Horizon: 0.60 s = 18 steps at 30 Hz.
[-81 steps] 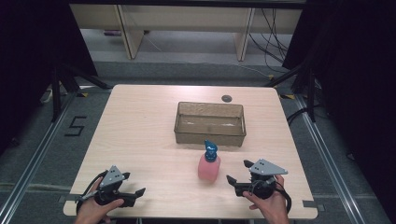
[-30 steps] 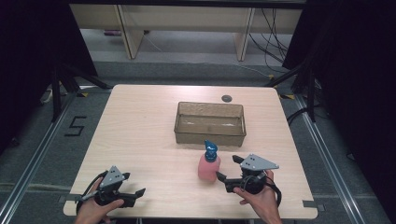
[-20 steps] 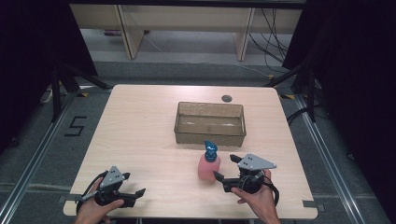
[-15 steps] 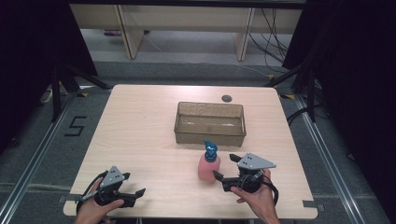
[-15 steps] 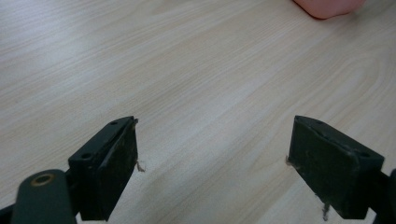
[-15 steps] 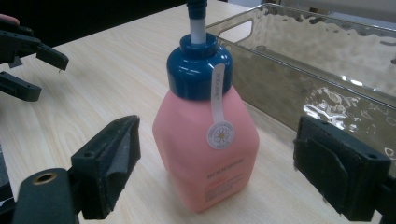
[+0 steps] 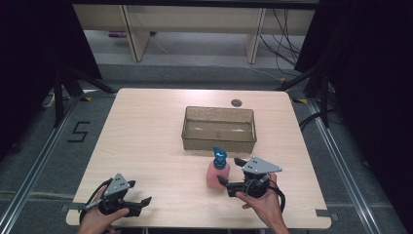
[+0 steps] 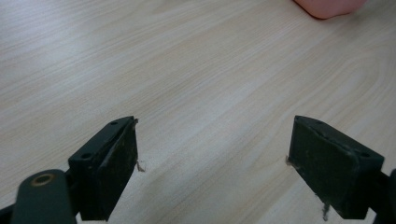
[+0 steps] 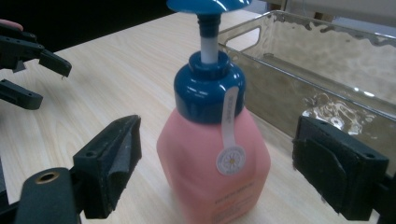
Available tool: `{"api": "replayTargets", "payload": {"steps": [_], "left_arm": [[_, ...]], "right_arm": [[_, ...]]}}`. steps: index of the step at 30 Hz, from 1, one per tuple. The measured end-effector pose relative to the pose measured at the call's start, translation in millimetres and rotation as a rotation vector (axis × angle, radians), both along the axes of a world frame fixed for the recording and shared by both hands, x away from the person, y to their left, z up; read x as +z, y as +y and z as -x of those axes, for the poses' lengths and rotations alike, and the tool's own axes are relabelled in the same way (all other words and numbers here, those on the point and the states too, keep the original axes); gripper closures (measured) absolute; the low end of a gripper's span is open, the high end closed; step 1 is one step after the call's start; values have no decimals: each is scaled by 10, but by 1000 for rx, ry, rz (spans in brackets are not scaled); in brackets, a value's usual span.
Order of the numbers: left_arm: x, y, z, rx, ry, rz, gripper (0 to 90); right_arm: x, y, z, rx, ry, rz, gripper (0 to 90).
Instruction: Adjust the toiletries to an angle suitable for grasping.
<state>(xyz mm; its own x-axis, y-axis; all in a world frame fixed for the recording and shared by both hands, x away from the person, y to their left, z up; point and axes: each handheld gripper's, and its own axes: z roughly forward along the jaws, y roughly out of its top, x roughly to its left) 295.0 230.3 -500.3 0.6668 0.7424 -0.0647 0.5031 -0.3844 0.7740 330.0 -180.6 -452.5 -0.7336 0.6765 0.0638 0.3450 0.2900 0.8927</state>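
A pink pump bottle [image 7: 217, 171] with a blue pump head stands upright on the table, just in front of a clear rectangular bin [image 7: 219, 128]. My right gripper [image 7: 230, 171] is open beside the bottle's right side. In the right gripper view the bottle [image 9: 214, 163] stands between the two spread jaws, apart from both pads. My left gripper [image 7: 141, 204] rests open near the table's front left corner. In the left gripper view [image 8: 212, 163] bare wood lies between its jaws and the bottle's base [image 8: 329, 5] shows far off.
The light wooden table [image 7: 141, 141] has a small dark round disc [image 7: 236, 102] near its far edge. The clear bin [image 9: 327, 79] lies right behind the bottle. The left gripper [image 9: 28, 56] shows at the left of the right gripper view. Shelving and cables lie beyond the table.
My right gripper has moved left toward the pink bottle, so its open jaws now flank it. The left gripper has stayed put.
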Motion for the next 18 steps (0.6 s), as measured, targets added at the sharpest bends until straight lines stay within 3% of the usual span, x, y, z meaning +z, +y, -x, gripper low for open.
{"api": "replayTargets", "payload": {"steps": [4, 5, 7, 8, 11, 12, 14, 18], "left_arm": [[-2, -2, 3, 3, -2, 5, 151], [0, 1, 3, 2, 1, 1, 151], [-1, 1, 3, 2, 0, 1, 151], [-1, 1, 3, 2, 0, 1, 151], [0, 0, 3, 2, 0, 1, 151], [0, 0, 3, 3, 0, 0, 151], [0, 0, 2, 3, -1, 2, 151], [0, -2, -1, 0, -5, -2, 151]], "right_arm": [[3, 26, -37, 18, -24, 7, 172], [4, 41, -28, 9, 0, -6, 173], [8, 45, -60, 16, -45, 4, 176], [9, 61, -56, 17, -19, -11, 178], [24, 69, -68, 16, -19, 1, 183], [29, 80, -57, 8, 4, -10, 186], [29, 87, -82, 22, -19, -3, 191], [25, 117, -108, 32, -14, -22, 200]]}}
